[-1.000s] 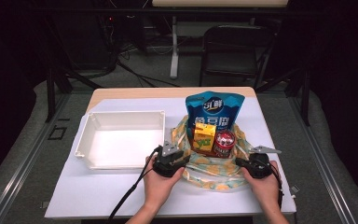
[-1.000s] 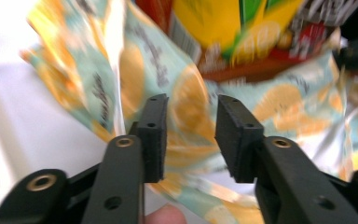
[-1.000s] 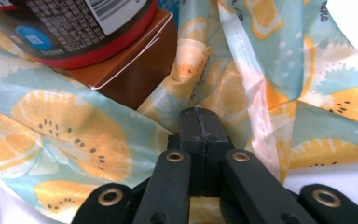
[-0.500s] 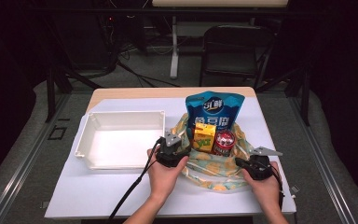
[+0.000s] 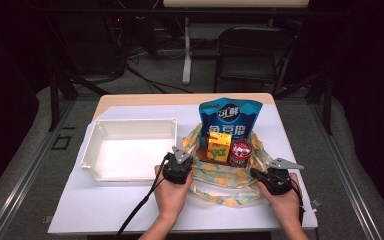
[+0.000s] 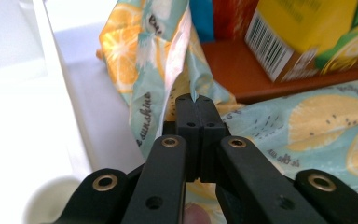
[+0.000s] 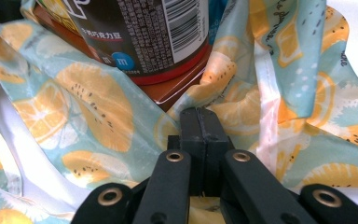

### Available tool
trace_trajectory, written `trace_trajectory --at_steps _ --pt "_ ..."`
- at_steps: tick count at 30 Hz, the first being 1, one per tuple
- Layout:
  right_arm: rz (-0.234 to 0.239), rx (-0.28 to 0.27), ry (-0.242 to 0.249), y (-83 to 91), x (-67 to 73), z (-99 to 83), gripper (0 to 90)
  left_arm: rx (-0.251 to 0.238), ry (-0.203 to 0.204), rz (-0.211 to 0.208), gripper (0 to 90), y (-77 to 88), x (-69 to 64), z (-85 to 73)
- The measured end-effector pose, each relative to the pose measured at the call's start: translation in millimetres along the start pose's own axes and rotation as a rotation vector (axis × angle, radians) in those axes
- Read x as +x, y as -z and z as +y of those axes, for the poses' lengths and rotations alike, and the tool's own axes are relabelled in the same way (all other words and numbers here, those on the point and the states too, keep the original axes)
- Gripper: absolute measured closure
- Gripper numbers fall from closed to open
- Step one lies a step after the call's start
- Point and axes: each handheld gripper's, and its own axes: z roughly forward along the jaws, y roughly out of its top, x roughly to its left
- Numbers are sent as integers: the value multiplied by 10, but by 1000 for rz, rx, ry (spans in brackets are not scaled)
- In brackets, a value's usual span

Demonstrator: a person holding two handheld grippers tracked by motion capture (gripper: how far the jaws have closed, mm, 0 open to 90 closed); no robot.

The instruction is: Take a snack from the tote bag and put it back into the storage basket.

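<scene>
Lemon-print cloth bag (image 5: 225, 177) lies flattened on the worktop (image 5: 105, 210), just right of the white plastic tray (image 5: 130, 147). Its mouth is spread wide around a brown base panel (image 6: 242, 74), and the goods stand on that panel: blue snack pouch (image 5: 230, 122) at the back, yellow juice carton (image 5: 219, 147) and a dark M&M's tub (image 5: 240, 152) in front of it. My read is that the fabric is pushed down so the goods stay upright while the sides are gathered up around them (a judgement, not something I can see).

Left claw (image 6: 193, 105): jaws have just been closing and now sit together, clamped on a fold of the bag's edge on the tray side. In the left gripper view the fabric rises straight out of the tips, so that edge looks lifted slightly.

Right claw (image 7: 200, 116): jaws together as well, pinching the cloth just below the tub. The fabric bunches right at the tips, with a pale strap (image 7: 265, 93) running beside them.

In the high view both claws, left (image 5: 179, 162) and right (image 5: 275, 175), sit at the near corners of the bag, one to each side. That reads as a symmetric two-point hold, so the sides can come up evenly without tipping the carton or the tub.

Tray holds nothing.
</scene>
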Motion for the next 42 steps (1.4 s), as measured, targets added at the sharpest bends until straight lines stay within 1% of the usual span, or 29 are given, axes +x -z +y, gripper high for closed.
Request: trace_trajectory --at_steps 2,3,5,7,9,11,12,13,14,16,18,19,20,21,22,24,25,27,28,30,31,33,34,35,37,38,39,40,42 --pt "1 2 1 3 -5 0 900 4 -12 17 900 -10 -21 -37" --pt "1 -1 -3 3 -2 -1 900 18 -12 13 900 -30 -18 -62" --pt "8 -7 -6 -5 -3 -2 900 37 13 -2 900 -81 -2 -132" --pt "10 -10 -4 -8 -1 -2 900 71 13 -15 900 -141 4 -199" --pt "5 -10 -4 -13 1 -2 900 78 4 -10 900 -147 -10 -202" --pt "-3 2 -2 -16 -13 -4 900 117 33 -53 900 -193 19 -180" --pt "-17 13 -11 -27 -30 -7 900 131 36 -64 900 -191 39 -166" --pt "-34 34 -18 -33 -48 -8 900 128 56 -80 900 -196 62 -167" --pt "-50 59 -44 -58 -79 -18 900 126 55 -86 900 -194 69 -171" --pt "-51 101 -67 -106 -127 -46 900 113 40 -92 900 -185 46 -191" --pt "-38 96 -79 -102 -152 -56 900 103 24 -90 900 -169 32 -201" --pt "-22 72 -71 -83 -142 -56 885 104 26 -97 900 -160 38 -198" --pt "-3 54 -46 -37 -132 -50 839 101 33 -107 898 -146 50 -195" --pt "6 25 -37 8 -111 -46 795 92 45 -116 892 -132 63 -196" --pt "-6 1 -35 65 -91 -38 749 87 46 -119 883 -112 75 -196" --pt "4 -53 -36 189 -78 -15 717 75 43 -125 866 -78 79 -200" --pt "-1 -79 -35 244 -71 0 704 73 34 -125 853 -59 82 -197" --pt "-21 -129 -31 355 -65 45 692 60 34 -135 825 -2 82 -182" --pt "-32 -163 -32 401 -71 75 674 46 32 -135 807 39 77 -169" --pt "-55 -202 -38 451 -97 160 637 13 20 -137 771 132 66 -130" --pt "-62 -211 -45 451 -121 207 615 -1 13 -141 746 183 65 -108" --pt "-75 -224 -66 420 -170 285 586 -34 1 -132 719 297 68 -51" --pt "-82 -225 -71 393 -196 321 579 -43 -5 -138 701 334 78 -30" --pt "-82 -229 -73 373 -212 337 577 -63 -12 -129 683 387 93 -2" --pt "-78 -222 -92 310 -255 366 554 -88 -12 -114 640 442 118 35" --pt "-73 -204 -96 276 -284 375 547 -101 -4 -112 621 463 144 69" --pt "-62 -196 -115 218 -306 376 539 -108 -2 -102 592 463 156 89" --pt "-64 -183 -116 192 -319 374 534 -107 4 -94 569 452 168 122" --pt "-74 -174 -122 116 -330 365 528 -85 6 -94 514 395 186 202"
